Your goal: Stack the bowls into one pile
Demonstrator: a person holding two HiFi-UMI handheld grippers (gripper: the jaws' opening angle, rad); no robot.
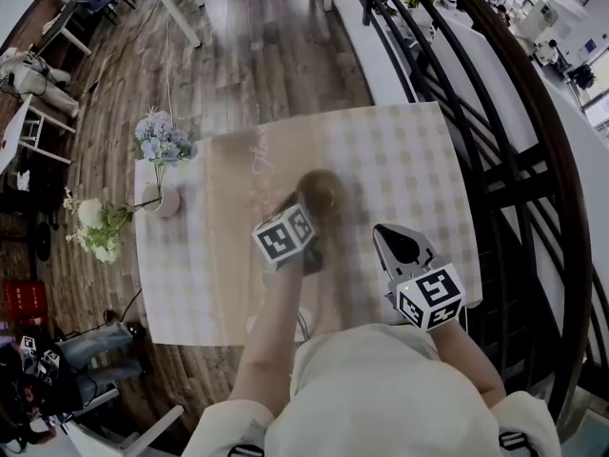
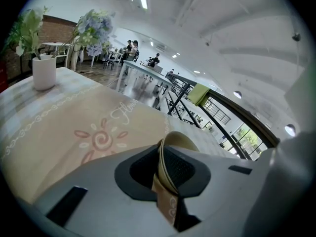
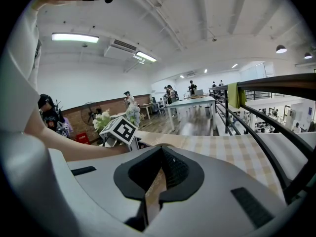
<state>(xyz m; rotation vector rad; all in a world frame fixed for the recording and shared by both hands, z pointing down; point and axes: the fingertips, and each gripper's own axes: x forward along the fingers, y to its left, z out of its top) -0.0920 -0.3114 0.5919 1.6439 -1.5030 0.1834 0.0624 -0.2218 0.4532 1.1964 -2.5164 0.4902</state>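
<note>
Bowl (image 2: 177,141) being gripped by rim in left gripper (image 2: 165,172) jaws, over desk (image 1: 419,160), right of vase (image 1: 167,201). Right gripper (image 3: 157,179) jaws sitting closed, empty, farther right of vase. Carrying step seemingly going on; next move calling for lining bowl over pile, then releasing.

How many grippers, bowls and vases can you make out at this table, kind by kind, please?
Grippers: 2, the left gripper and the right gripper
Bowls: 1 that shows, the bowl, its rim clamped in the left gripper
Vases: 1, the white vase
Total: 4
</note>
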